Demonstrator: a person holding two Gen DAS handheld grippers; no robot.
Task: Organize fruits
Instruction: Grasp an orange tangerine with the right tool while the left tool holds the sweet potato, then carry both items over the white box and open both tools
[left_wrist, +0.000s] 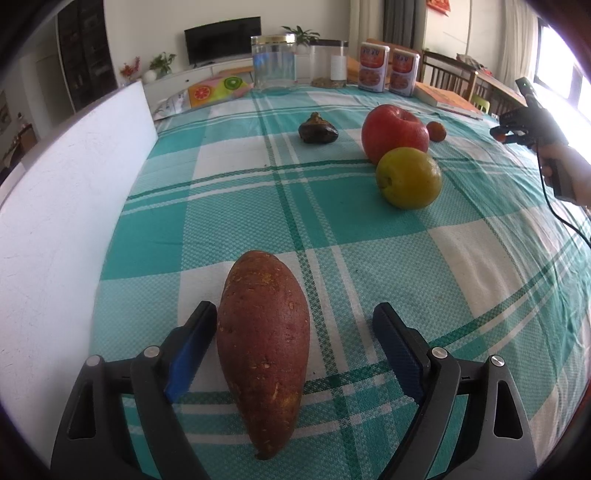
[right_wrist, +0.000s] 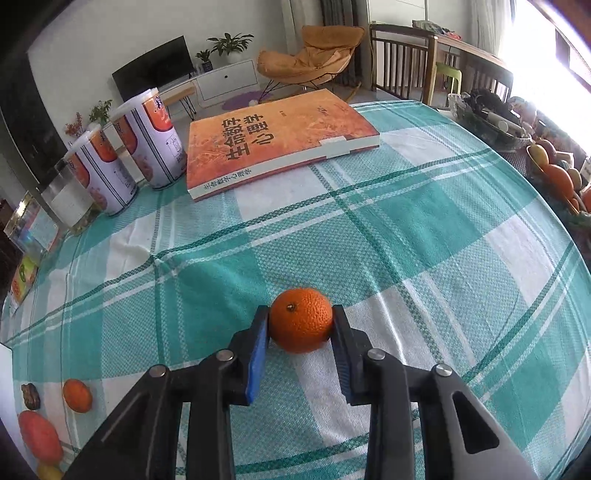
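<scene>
In the left wrist view my left gripper (left_wrist: 295, 314) is open, its jaws either side of a reddish sweet potato (left_wrist: 263, 343) lying on the checked cloth; the left pad is close to it, the right pad apart. Farther off lie a yellow-green orange (left_wrist: 408, 178), a red apple (left_wrist: 393, 132), a small mandarin (left_wrist: 436, 131) and a dark mushroom (left_wrist: 317, 129). In the right wrist view my right gripper (right_wrist: 300, 318) is shut on a small orange mandarin (right_wrist: 301, 319) just above the cloth. That gripper also shows at the right edge of the left wrist view (left_wrist: 508, 134).
An orange book (right_wrist: 277, 140) and two printed cans (right_wrist: 147, 140) stand at the far side. A clear jar (left_wrist: 274, 61) stands at the back. A white board (left_wrist: 66, 206) runs along the left. A fruit basket (right_wrist: 554, 173) sits at the right. A second mandarin (right_wrist: 77, 396) lies at the left.
</scene>
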